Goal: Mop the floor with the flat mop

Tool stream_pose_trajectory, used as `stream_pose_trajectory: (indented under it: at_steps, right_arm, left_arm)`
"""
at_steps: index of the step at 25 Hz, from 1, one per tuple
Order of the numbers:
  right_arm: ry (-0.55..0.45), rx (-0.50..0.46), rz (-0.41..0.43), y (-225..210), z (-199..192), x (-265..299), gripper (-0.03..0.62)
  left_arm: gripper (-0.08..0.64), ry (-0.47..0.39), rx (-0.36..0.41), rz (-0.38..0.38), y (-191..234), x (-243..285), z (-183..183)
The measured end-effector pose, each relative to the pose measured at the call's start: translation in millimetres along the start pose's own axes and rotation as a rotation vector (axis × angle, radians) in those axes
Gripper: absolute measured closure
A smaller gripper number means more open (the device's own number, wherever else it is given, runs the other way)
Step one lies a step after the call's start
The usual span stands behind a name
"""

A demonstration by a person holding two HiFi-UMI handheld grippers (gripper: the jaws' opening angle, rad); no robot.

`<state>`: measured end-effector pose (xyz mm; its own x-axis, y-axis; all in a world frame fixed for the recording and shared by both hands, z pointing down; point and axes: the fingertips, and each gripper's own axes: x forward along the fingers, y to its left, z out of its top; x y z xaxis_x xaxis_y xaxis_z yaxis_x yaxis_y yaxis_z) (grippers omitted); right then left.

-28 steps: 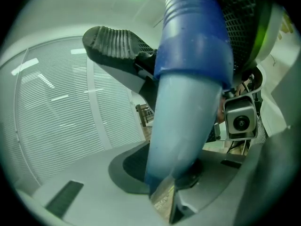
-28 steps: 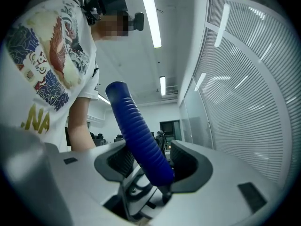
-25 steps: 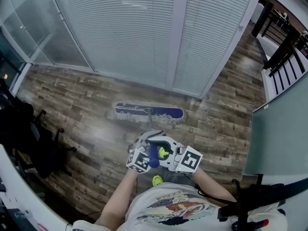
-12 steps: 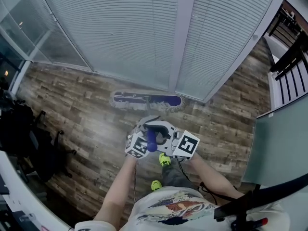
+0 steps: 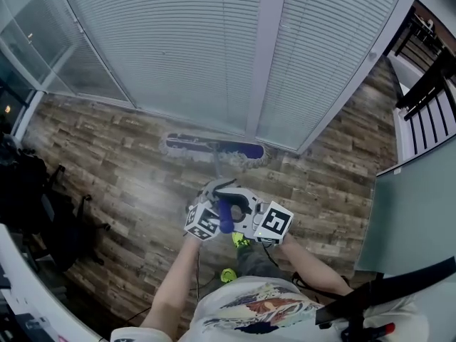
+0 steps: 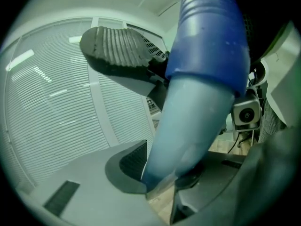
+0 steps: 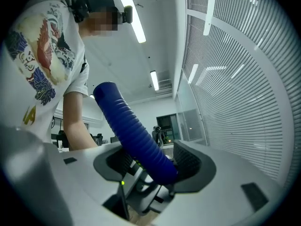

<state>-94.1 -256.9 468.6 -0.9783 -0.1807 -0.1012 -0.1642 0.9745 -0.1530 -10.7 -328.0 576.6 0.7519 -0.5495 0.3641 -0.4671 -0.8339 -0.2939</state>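
both mine on the mop handle, centre of the head view. left gripper: jaws partly closed and clamped on the pale lower shaft, just under the blue sleeve. right gripper: jaws wide, have just been opening a bit, with the ribbed blue grip between them and against the pads. the two grippers sit side by side, almost touching.

flat mop head lies flat on the floor above centre, long side parallel to the blinds and right at their foot, so there's no room past it that way. a vertical post comes down near its right end. open wood floor runs left and lower left of the head, with a narrower strip to the right. dark chairs line the left edge, a grey-green panel the right edge, and a black railing the upper right. the floor is brown plank with a dull sheen.
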Motion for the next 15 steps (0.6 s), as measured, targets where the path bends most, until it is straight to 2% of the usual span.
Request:
stream_pose_trajectory:
  at_steps: [7,15]
  right_arm:
    - [0.044,-0.001,-0.02,86,-15,-13,0.353]
    - [0.037,0.011,-0.096,234,-47,-45,0.35]
  left_arm:
    - [0.495,-0.025,0.002,-0.003,-74,-49,5]
    - [0.492,-0.047,0.023,-0.04,-211,-129,8]
